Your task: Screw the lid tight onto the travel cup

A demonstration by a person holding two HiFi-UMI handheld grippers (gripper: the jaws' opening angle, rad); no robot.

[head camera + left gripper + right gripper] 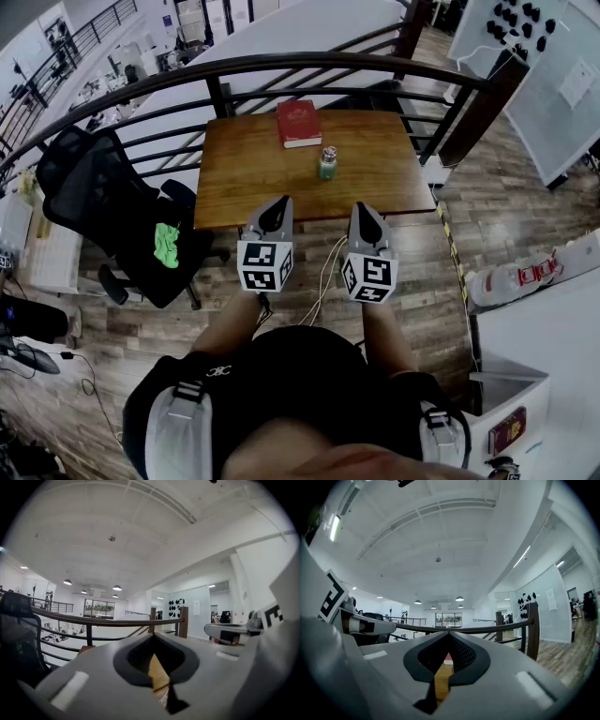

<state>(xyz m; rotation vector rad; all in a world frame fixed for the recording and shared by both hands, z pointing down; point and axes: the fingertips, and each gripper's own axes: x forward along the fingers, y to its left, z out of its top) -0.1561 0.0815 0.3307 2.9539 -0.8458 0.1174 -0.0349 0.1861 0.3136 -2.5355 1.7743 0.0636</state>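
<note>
Left gripper (277,208) and right gripper (365,214): jaws pressed together, nothing between them. Both hang side by side, apart, at the near edge of the table (244,187). The cup (327,163) stands upright on the wood, right of centre, well apart from both grippers, with bare wood between it and the near edge. The book (298,123) lies beyond the cup, near the far edge. A railing (281,64) borders the far side, and a chair (98,197) stands off the left edge
</note>
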